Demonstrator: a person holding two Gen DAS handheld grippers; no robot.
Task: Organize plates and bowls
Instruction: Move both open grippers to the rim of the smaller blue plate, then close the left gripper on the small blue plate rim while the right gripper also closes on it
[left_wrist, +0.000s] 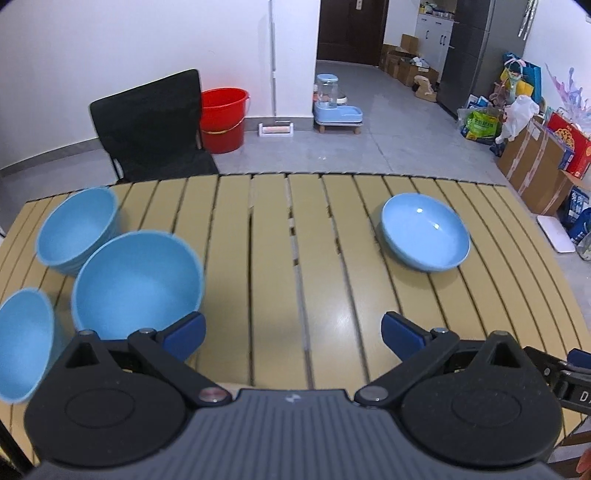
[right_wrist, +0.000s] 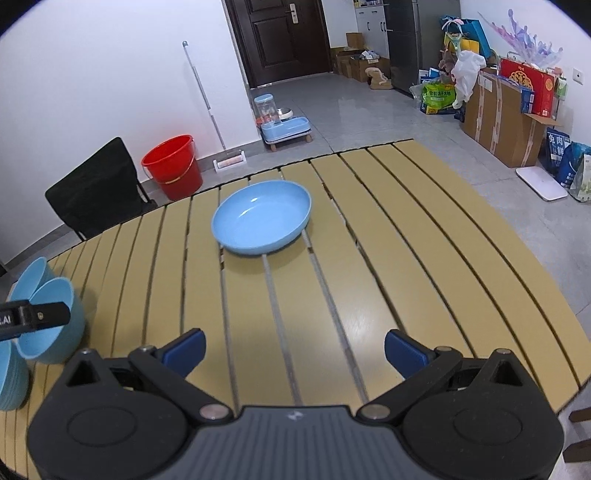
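Both sets of jaws stand wide apart and empty. The left gripper (left_wrist: 293, 334) hangs low over the slatted surface (left_wrist: 266, 258), its left pad just beside the nearest deep bowl (left_wrist: 136, 282); the right gripper (right_wrist: 294, 350) hovers over bare slats, pointed toward the shallow plate (right_wrist: 261, 218), which sits alone toward the far edge, well apart from everything else.

Three deep blue bowls cluster at the left end: the nearest one, a far bowl (left_wrist: 77, 230) behind it that seems to rest on a stack of ribbed dishes, and an edge bowl (left_wrist: 24, 338) at the frame's left margin. They lie close together, the nearest overlapping the far one in this view; whether they touch cannot be told.

The step in hand looks like the first reach, and nothing appears sorted yet. For the left side, a good grasp would take the nearest bowl by its rim, one pad inside and one outside, and lift straight up before moving sideways so the neighbours are not knocked. The glazed ware looks slick, so a deep bite on the rim is wiser than a fingertip pinch. For the right side, the plate's low sloping wall calls for a shallow approach angle, pads straddling the near rim, and a slow tilt-free lift
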